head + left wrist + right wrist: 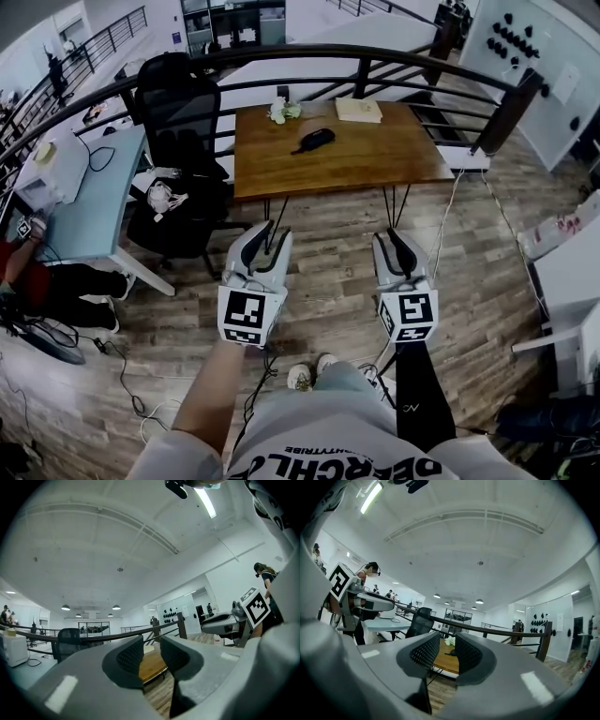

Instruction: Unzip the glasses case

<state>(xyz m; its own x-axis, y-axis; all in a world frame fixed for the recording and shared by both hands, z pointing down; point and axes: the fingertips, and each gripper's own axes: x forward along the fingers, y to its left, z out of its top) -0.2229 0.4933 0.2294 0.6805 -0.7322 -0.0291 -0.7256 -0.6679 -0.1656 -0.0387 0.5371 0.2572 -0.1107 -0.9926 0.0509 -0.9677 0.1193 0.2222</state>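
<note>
Head view shows the person standing on a wood-plank floor (pixel 319 281), holding both tools low in front of the body and well short of the wooden table (pixel 375 155) ahead. The left gripper (pixel 267 236) has its jaws a narrow gap apart with nothing between them, and the left gripper view looks through that gap at a strip of table edge and floor. The right gripper (pixel 397 242) is likewise slightly parted and empty, and the right gripper view frames the far-off tabletop in its gap. The dark glasses case (pixel 315 140) lies on the table near its middle, far from both grippers and untouched. Behind it on the tabletop are a pale book (pixel 359 110) toward the right and a crumpled white-and-green object (pixel 284 111) toward the left. A black office chair (pixel 178 112) stands left of the table, beside a light blue desk (pixel 84 202). A black railing (pixel 375 58) curves behind them.
</note>
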